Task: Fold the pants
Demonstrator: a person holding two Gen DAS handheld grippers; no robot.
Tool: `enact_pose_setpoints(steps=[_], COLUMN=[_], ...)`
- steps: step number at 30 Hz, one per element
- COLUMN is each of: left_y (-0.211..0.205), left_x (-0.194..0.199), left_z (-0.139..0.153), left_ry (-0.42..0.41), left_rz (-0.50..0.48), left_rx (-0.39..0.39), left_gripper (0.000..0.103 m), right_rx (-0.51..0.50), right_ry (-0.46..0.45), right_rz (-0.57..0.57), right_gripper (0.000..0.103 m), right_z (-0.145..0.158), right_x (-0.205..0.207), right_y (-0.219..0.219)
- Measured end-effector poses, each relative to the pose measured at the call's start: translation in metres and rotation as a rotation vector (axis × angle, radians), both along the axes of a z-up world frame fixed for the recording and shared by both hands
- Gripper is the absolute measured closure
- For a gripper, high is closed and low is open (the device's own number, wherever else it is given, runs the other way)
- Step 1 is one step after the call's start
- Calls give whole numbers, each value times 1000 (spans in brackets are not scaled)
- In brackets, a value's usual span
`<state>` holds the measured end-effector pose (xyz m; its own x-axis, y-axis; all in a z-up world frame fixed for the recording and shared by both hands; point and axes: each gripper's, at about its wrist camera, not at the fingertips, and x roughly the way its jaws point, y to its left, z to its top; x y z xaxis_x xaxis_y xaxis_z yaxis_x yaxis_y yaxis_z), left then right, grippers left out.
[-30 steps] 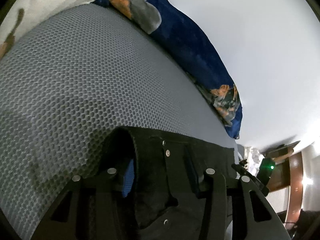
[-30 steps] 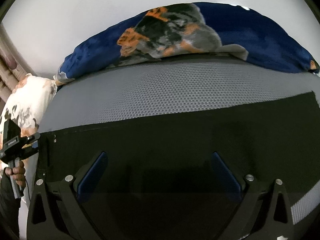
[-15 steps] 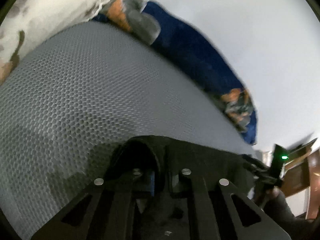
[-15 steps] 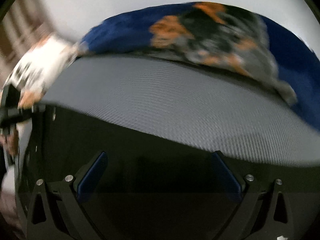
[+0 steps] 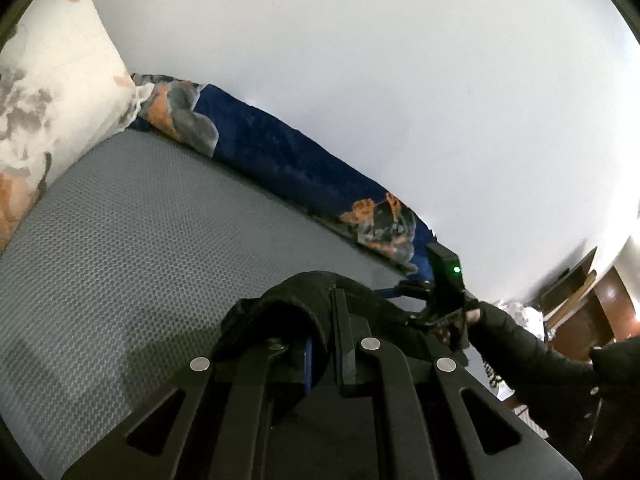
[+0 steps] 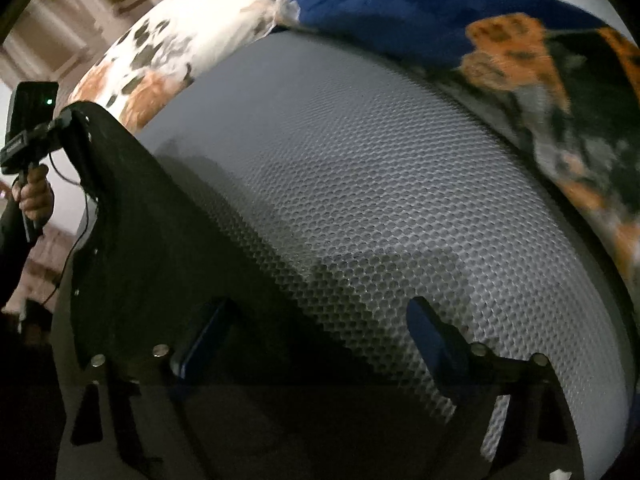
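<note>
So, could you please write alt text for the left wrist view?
The left gripper is shut on a bunched fold of black pants above a grey honeycomb-textured mattress. A blue patterned blanket lies along the white wall behind.

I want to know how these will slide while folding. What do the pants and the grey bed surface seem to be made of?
The pants: black matte woven cloth, perhaps cotton; thick at the waistband, with metal rivets. It bunches softly where lifted.
The grey bed surface: looks like honeycomb mesh fabric, slightly sheeny; the regular hexagonal cells show it. Whether it is textile or foam is unclear.
</note>
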<state>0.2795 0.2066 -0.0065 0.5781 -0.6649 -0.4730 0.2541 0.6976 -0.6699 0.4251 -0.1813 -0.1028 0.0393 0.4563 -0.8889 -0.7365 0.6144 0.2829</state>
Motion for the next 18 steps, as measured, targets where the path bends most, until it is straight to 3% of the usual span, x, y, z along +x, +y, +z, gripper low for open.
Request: enact_pose_setpoints(steps=[3, 5, 8, 12, 15, 18], left_y=[-4, -7, -10, -14, -16, -19], left_x=[-6, -8, -10, -10, -9, -8], left_z=[5, 8, 9, 5, 4, 3], left_ry=[3, 2, 4, 13, 21, 18], left_rz=[6, 11, 21, 26, 30, 24], left_rx=[16, 35, 44, 58, 66, 104], left_gripper=[95, 95, 95, 95, 95, 95], right_rx=[-9, -31, -60, -87, -129, -157], right_ry=[38, 44, 36, 6, -55, -172], right_rz=[81, 120, 126, 56, -6, -134], right_gripper=[34, 38, 52, 66, 88, 88], right_z=[-5, -6, -7, -7, -3, 11], right_x=[-2, -7, -10, -13, -19, -36], right_y=[0, -5, -21, -44, -50, -53])
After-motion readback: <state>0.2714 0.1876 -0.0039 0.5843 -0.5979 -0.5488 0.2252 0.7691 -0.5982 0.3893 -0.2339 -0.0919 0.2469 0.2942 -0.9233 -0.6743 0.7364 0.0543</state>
